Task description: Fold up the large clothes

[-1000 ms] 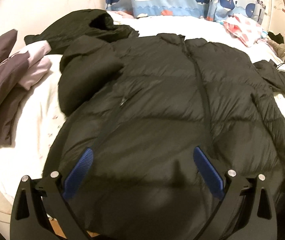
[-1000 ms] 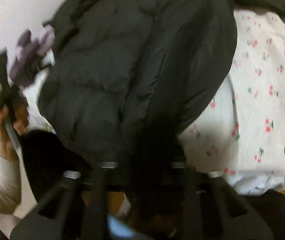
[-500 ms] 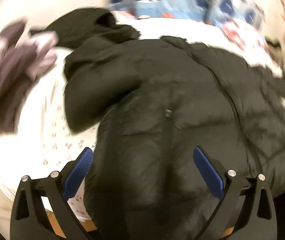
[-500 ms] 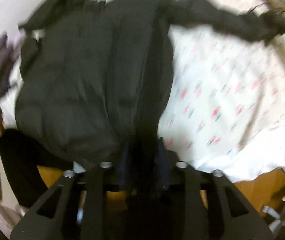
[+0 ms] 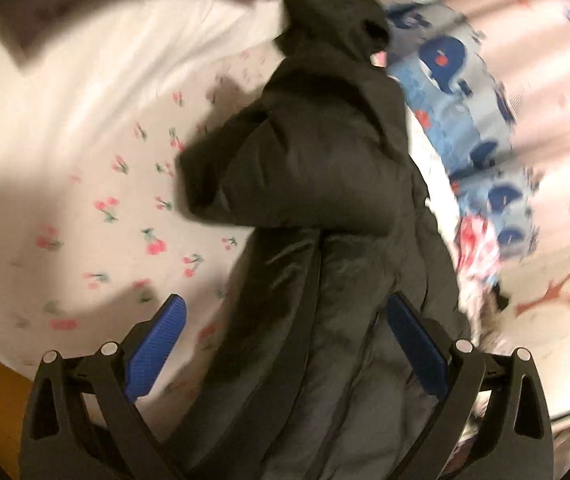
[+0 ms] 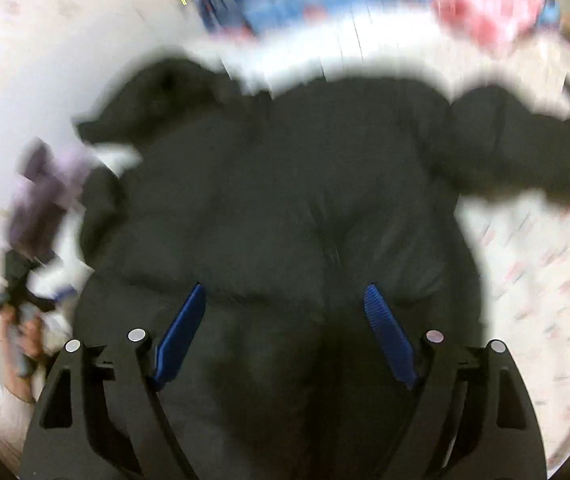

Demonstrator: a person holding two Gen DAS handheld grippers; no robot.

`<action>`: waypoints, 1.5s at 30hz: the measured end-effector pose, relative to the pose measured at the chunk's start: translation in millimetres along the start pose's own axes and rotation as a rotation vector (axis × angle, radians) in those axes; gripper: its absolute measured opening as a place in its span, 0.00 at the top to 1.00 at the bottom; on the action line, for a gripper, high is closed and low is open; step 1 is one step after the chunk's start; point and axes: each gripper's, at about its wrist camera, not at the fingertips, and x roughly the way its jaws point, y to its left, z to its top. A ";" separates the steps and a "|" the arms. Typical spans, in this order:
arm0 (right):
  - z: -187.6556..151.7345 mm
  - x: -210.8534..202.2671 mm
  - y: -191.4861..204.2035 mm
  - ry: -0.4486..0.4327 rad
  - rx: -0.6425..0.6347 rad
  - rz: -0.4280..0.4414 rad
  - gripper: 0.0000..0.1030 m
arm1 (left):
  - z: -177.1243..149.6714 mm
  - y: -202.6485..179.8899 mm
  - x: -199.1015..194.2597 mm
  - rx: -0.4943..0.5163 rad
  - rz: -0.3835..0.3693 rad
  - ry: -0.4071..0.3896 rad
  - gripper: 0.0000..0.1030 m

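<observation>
Over black puffer jacket (image 5: 325, 184): left hand-held gripper (image 5: 285, 320) and right hand-held gripper (image 6: 285, 308) hover, jaws apart.

The bed (image 5: 85, 128) carries a white sheet (image 5: 133, 216) printed with small red cherries. A black padded jacket (image 5: 325, 184) lies directly on the sheet, one sleeve (image 6: 525, 160) stretched toward the right edge. A purple garment (image 6: 45, 192) lies near the left edge. A blue whale-print pillow (image 5: 473, 120) and a red-patterned cloth (image 6: 485, 16) lie along the far edge.
</observation>
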 end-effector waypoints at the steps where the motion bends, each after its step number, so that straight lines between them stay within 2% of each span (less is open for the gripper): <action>1: -0.7 7.1 -8.8 0.016 0.011 0.009 0.24 | 5.0 -0.4 12.8 -0.026 -0.006 0.013 0.07; 4: 1.4 -14.5 -25.3 -0.056 0.063 0.127 0.24 | 24.1 1.9 56.3 -0.102 0.023 0.048 0.07; 6: 3.9 -46.4 -46.6 -0.158 0.095 0.137 0.24 | 32.5 -0.5 66.7 -0.108 0.091 -0.013 0.08; 8: 6.5 -83.0 -84.0 -0.270 0.154 0.098 0.24 | 37.2 -23.3 61.5 -0.009 0.250 -0.150 0.25; 9: 7.8 -100.8 -109.2 -0.331 0.210 0.077 0.24 | 35.9 -34.4 54.0 0.036 0.297 -0.216 0.28; 10: 7.9 -116.9 -136.6 -0.383 0.282 0.058 0.24 | 31.3 -56.3 37.2 0.132 0.349 -0.341 0.32; 13: 1.7 -151.9 -229.6 -0.506 0.517 -0.003 0.24 | 16.4 -96.5 -8.1 0.258 0.417 -0.581 0.34; 15: 3.3 -166.3 -280.9 -0.565 0.615 -0.055 0.24 | 10.1 -108.3 -34.5 0.267 0.426 -0.693 0.34; 16: 3.1 -168.6 -294.4 -0.579 0.633 -0.082 0.24 | 8.1 -112.0 -47.2 0.250 0.433 -0.742 0.32; 17: 5.4 -171.5 -311.2 -0.590 0.648 -0.109 0.24 | 7.8 -108.4 -53.6 0.222 0.431 -0.749 0.25; 19: 13.2 -171.9 -334.2 -0.612 0.683 -0.114 0.24 | 1.7 -98.3 -56.2 0.116 0.399 -0.732 0.24; 21: 23.7 -168.8 -351.0 -0.637 0.717 -0.115 0.24 | -7.2 -99.6 -49.7 0.121 0.383 -0.722 0.22; 24: 42.1 -158.4 -361.7 -0.646 0.707 -0.144 0.24 | -32.5 -125.3 -30.3 0.236 0.376 -0.735 0.15; 25: 50.5 -152.8 -365.3 -0.644 0.705 -0.159 0.24 | -37.7 -138.8 -19.3 0.286 0.365 -0.743 0.08; 26: 55.6 -148.4 -370.4 -0.641 0.708 -0.167 0.24 | -39.6 -150.8 -8.5 0.335 0.357 -0.743 0.07; 27: 63.1 -142.6 -375.3 -0.642 0.713 -0.167 0.24 | -42.7 -168.6 7.0 0.402 0.348 -0.731 0.07; 30: 80.0 -130.3 -391.4 -0.642 0.715 -0.169 0.25 | -45.9 -199.8 42.6 0.516 0.336 -0.678 0.07; 32: 86.5 -123.6 -399.0 -0.629 0.716 -0.176 0.39 | -46.3 -217.7 72.4 0.589 0.341 -0.629 0.07; 33: 89.6 -120.8 -404.1 -0.622 0.729 -0.191 0.54 | -46.8 -222.0 84.0 0.614 0.353 -0.613 0.07; 34: 91.0 -120.9 -407.6 -0.629 0.744 -0.189 0.76 | -48.9 -225.2 97.7 0.644 0.370 -0.591 0.07; 35: 87.5 -123.9 -406.8 -0.648 0.749 -0.175 0.85 | -52.0 -225.4 109.6 0.677 0.389 -0.573 0.07; 37: 85.1 -139.3 -393.8 -0.740 0.690 -0.169 0.94 | -57.8 -223.2 123.9 0.725 0.429 -0.544 0.07; 39: 84.7 -153.0 -375.1 -0.808 0.588 -0.167 0.94 | -59.2 -223.0 135.2 0.750 0.463 -0.505 0.07; 40: 85.4 -154.4 -372.6 -0.804 0.576 -0.164 0.94 | -58.9 -224.1 139.2 0.755 0.472 -0.487 0.07; 42: 89.1 -149.8 -379.0 -0.754 0.601 -0.151 0.91 | -58.9 -226.0 143.8 0.761 0.485 -0.477 0.07; 43: 90.9 -145.0 -388.5 -0.713 0.645 -0.173 0.84 | -60.6 -226.6 144.7 0.773 0.496 -0.477 0.07; 45: 92.6 -141.3 -397.3 -0.696 0.695 -0.181 0.80 | -65.9 -229.6 146.6 0.807 0.510 -0.480 0.07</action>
